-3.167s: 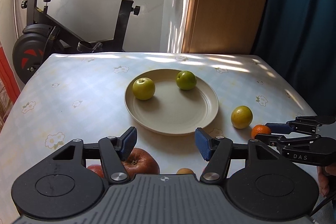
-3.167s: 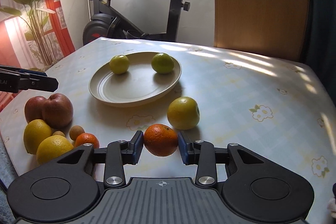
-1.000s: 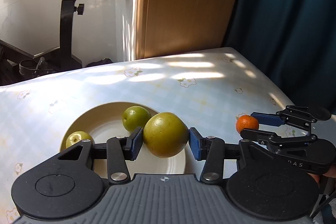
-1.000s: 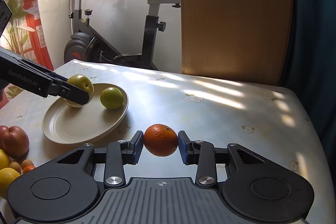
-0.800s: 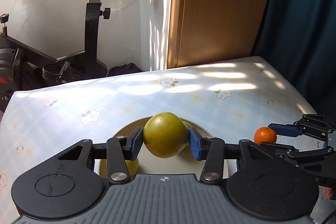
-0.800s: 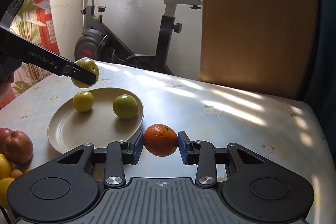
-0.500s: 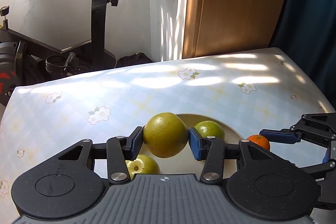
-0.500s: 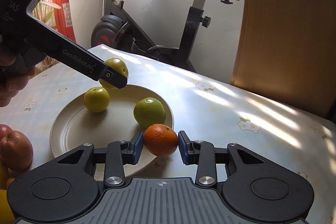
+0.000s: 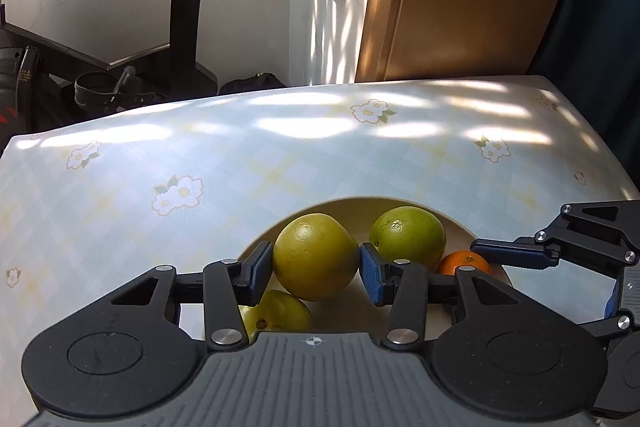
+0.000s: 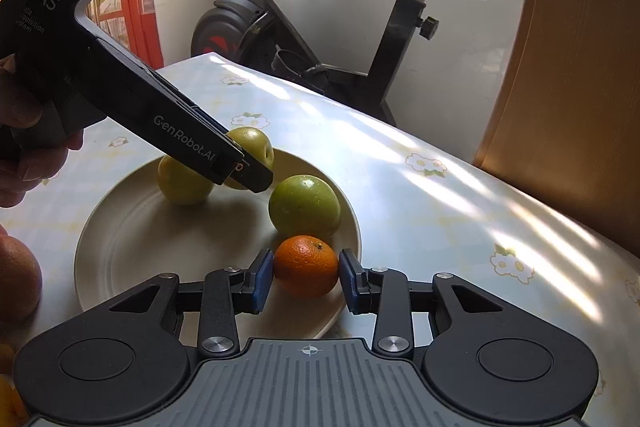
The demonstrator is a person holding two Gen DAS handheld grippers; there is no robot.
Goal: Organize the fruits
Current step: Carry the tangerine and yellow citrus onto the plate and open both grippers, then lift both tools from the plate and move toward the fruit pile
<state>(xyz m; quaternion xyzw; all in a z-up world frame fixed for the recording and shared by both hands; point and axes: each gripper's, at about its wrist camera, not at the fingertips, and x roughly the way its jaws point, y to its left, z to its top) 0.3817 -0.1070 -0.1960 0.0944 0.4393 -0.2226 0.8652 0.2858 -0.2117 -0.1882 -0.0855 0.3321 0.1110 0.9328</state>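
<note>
My left gripper (image 9: 316,273) is shut on a yellow-green fruit (image 9: 315,262) and holds it low over the far part of the cream plate (image 9: 456,225). Two more green fruits lie on the plate, one to the right (image 9: 407,238) and one below my fingers (image 9: 276,315). My right gripper (image 10: 306,281) is shut on a small orange (image 10: 306,265) over the plate's near right part (image 10: 120,259), next to the green fruit (image 10: 304,205). The left gripper shows in the right wrist view (image 10: 256,175) with its fruit (image 10: 251,143).
The plate sits on a table with a pale flowered cloth (image 9: 172,155). A red apple (image 10: 16,277) and yellow fruit (image 10: 8,403) lie at the table's near left. An exercise bike (image 10: 304,39) and a wooden panel (image 10: 580,67) stand behind the table.
Both grippers have come down and in over the plate with their fruits still held. The orange is now beside the green fruit on the plate.
</note>
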